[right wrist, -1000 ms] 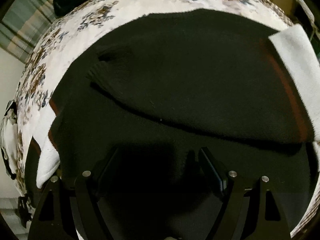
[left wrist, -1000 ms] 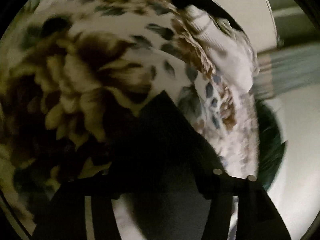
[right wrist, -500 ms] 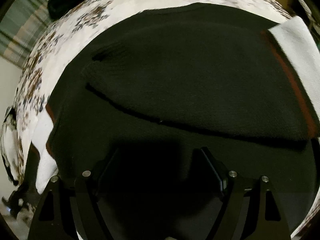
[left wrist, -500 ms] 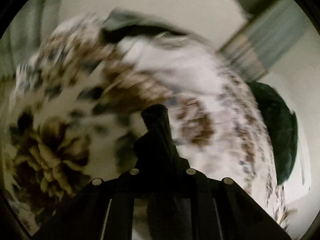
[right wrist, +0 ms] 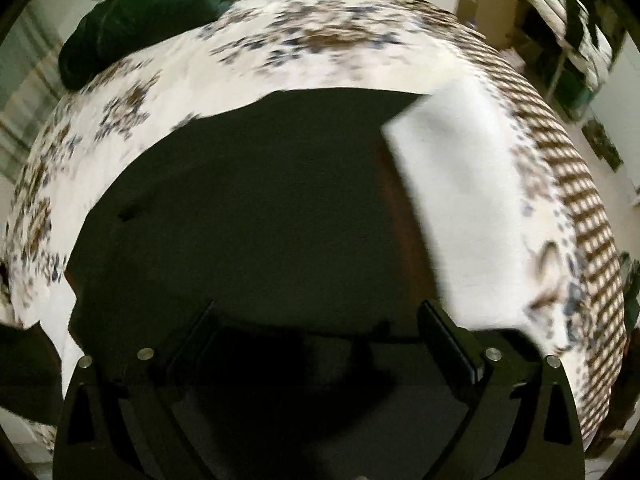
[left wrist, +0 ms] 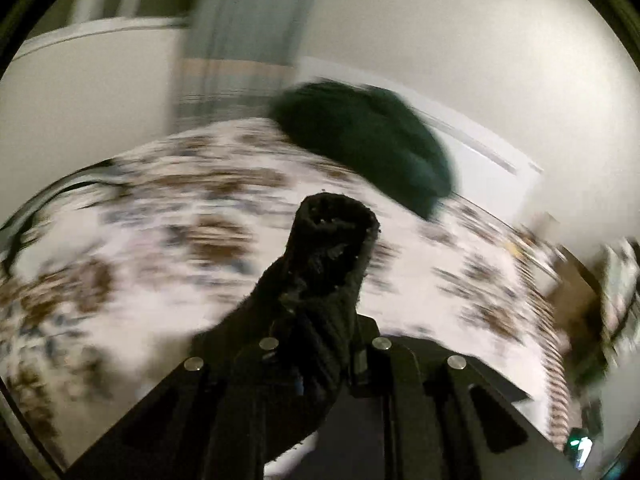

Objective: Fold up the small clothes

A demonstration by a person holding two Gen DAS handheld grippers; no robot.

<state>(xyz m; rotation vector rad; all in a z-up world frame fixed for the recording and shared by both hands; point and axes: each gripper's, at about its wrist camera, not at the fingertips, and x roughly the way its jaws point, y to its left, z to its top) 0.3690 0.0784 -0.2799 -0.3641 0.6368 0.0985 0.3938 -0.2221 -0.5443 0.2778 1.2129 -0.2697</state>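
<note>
Lying flat on the floral bedspread point(right wrist: 248, 60), the black knit garment point(right wrist: 256, 208) is spreading wide, with a white band point(right wrist: 452, 200) and a thin dark red stripe along its right side, near the bedspread's checked right edge. The left gripper point(left wrist: 320, 344) is pinching a rolled black end of the garment point(left wrist: 332, 248), which is standing up tube-like between its clenched fingers, above the bedspread. The right gripper point(right wrist: 316, 320) is hovering over the garment's near part, fingers point(right wrist: 452, 344) spread wide and grasping nothing. A dark green pillow point(right wrist: 148, 8) is sitting at the far left corner.

Garment point(right wrist: 256, 216) on bedspread point(right wrist: 328, 56), pillow point(right wrist: 140, 8) behind
</note>
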